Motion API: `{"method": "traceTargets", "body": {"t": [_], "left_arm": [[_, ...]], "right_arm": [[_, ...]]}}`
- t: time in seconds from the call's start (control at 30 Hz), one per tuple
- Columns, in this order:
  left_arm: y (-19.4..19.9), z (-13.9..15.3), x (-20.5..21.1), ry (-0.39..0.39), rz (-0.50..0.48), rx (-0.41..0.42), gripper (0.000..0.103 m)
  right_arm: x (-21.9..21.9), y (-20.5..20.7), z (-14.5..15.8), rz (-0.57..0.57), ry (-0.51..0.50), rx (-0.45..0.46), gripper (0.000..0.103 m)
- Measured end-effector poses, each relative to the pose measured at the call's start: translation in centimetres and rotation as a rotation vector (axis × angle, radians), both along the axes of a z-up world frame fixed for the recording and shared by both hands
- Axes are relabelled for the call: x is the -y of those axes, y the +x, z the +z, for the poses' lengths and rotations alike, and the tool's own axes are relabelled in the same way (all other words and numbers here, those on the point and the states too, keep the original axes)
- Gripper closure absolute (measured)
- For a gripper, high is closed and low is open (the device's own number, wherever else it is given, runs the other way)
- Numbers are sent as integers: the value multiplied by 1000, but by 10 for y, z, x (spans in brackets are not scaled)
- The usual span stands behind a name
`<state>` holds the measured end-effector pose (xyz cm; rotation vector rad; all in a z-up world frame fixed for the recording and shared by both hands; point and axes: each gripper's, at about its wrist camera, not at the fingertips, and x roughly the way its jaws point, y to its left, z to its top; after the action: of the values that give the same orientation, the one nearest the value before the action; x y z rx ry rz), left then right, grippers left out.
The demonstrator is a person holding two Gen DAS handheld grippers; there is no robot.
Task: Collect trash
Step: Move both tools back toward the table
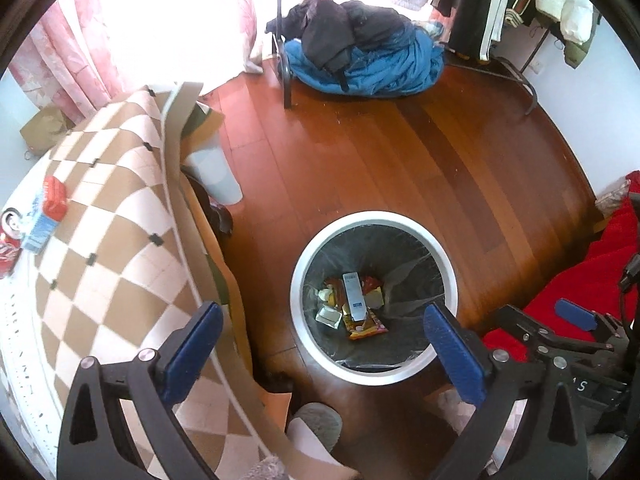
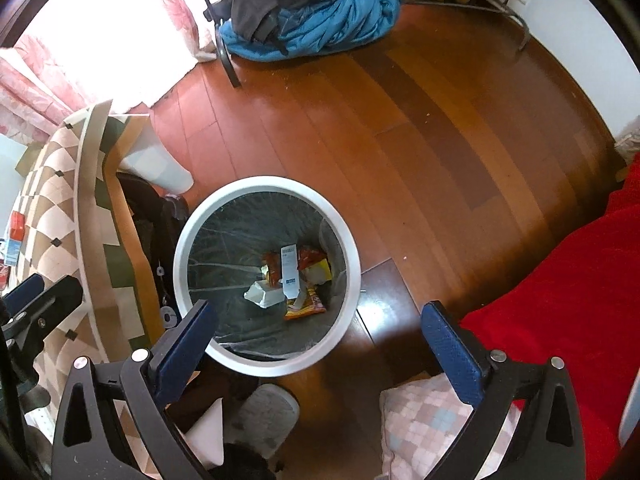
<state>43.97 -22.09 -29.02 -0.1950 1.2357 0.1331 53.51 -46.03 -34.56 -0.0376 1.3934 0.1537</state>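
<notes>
A round white-rimmed trash bin (image 1: 316,344) with a black liner stands on the wooden floor; it also shows in the right wrist view (image 2: 188,236). Inside lie a white carton box (image 1: 355,296), snack wrappers (image 1: 366,326) and crumpled paper (image 2: 264,296). My left gripper (image 1: 324,344) is open and empty above the bin's near rim. My right gripper (image 2: 320,336) is open and empty above the bin's right edge. On the checkered table (image 1: 104,240) at left lie a red can (image 1: 10,240), a blue-white pack (image 1: 38,224) and a red packet (image 1: 54,196).
A pile of blue and black clothes (image 1: 360,52) lies at the far floor by a rack leg (image 1: 286,76). A red blanket (image 2: 560,280) is at right. Pink curtains (image 1: 80,60) hang at left. A slippered foot (image 2: 264,412) is below.
</notes>
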Motion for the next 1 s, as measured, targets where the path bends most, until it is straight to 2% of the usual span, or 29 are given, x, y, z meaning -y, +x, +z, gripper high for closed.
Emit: {"method": "traceTargets", "body": {"t": [0.37,0.57,0.7,0.8,0.9,1.0], "left_arm": [[-39,68,-16,-7,-6,111,0],[-61,120,-54,-13,22,208,0],[-78,150,-106,-2,87,263,0],[-94,160,-165,10,175,273,0],[-113,150,-236,49,297,243,0],[-137,127,-315,119,427,193,0]], "right_arm": [[-11,-36,83,-3,-6,102,0],[-33,-58,138,-14,49,165,0],[-69,-67,180,-1,106,220,0],[-117,-68,202,43,157,236,0],[-183,-68,204,127,188,217,0],[-258,-65,187,201,205,160,0]]}}
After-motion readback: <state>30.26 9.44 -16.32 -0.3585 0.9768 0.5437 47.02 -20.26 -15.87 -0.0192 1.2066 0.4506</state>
